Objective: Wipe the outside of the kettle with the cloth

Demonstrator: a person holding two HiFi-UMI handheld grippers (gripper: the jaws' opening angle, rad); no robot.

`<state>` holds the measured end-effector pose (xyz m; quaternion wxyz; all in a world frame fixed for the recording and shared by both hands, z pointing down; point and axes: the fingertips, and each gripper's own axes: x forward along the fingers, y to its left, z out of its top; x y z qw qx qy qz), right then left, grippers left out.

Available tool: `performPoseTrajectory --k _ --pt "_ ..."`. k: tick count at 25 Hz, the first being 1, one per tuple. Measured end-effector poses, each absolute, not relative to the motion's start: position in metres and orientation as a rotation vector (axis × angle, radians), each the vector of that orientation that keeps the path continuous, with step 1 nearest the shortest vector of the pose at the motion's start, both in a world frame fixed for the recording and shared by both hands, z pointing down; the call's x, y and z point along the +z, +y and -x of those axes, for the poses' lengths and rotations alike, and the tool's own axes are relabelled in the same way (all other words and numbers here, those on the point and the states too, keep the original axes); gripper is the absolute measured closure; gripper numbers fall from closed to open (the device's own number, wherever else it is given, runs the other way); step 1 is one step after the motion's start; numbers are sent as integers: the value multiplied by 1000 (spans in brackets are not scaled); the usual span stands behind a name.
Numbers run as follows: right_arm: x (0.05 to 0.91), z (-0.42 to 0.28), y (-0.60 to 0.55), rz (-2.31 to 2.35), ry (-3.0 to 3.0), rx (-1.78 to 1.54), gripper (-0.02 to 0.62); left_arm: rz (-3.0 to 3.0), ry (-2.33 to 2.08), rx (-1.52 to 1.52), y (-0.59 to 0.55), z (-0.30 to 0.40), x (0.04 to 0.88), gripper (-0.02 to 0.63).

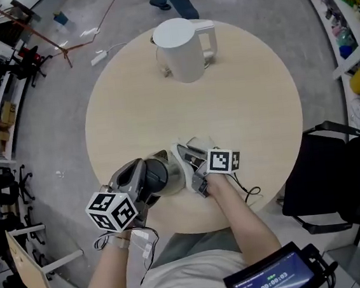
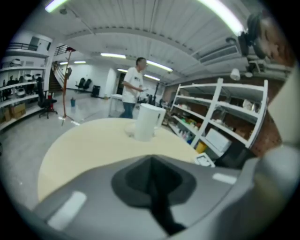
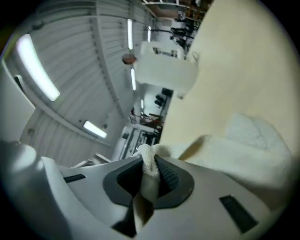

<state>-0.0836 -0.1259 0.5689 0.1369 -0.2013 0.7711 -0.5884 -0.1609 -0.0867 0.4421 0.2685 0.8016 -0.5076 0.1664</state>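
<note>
Tabletop (image 1: pixel 247 114) is a big round disc, pale beige with a smooth matte laminate look, on a shiny grey floor (image 1: pixel 58 140). Black chair (image 1: pixel 337 175) sits off its right side, partly cut off by the frame edge.

White kettle (image 1: pixel 182 50) stands upright at the far side of the table. It's a plain smooth jug shape with a flat lid and a chunky loop handle pointing right. Can't really tell if it's on a base. It's well apart from both grippers, which are down at the near edge.

Left gripper (image 2: pixel 153 180) has a grey plastic shell and dark rubbery pads pressed together, with nothing between them. Right gripper (image 3: pixel 151 171) is rolled onto its side and clamped on a pinch of the cloth (image 3: pixel 255 140), its ribbed pad right against the fabric.

Cloth is white, fluffy, kinda terry, bunched in soft folds on the table just ahead of the jaws. From the head view most of it hides behind the right gripper and its marker cube (image 1: pixel 223 161), so the full shape is hard to make out.
</note>
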Motion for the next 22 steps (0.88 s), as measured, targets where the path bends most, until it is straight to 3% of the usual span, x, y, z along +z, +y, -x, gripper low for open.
performPoseTrajectory --k 3,8,15,18,20,22 --pt "589 99 -134 482 2365 -1836 549 -2158 -1368 445 -85 158 442 606" --pt "470 75 -112 551 2201 -1521 551 -2131 -1413 436 -75 157 431 606" --pt "420 86 -59 862 2638 -932 549 -1999 -1528 321 -62 150 429 606" --pt "415 112 -54 860 3034 -520 549 -1969 -1582 313 -59 148 431 606" --pt "423 112 -67 859 3002 -576 549 -1946 -1613 302 -60 151 434 606" --pt "447 87 -90 922 2730 -851 549 -1930 -1624 297 -60 152 437 606"
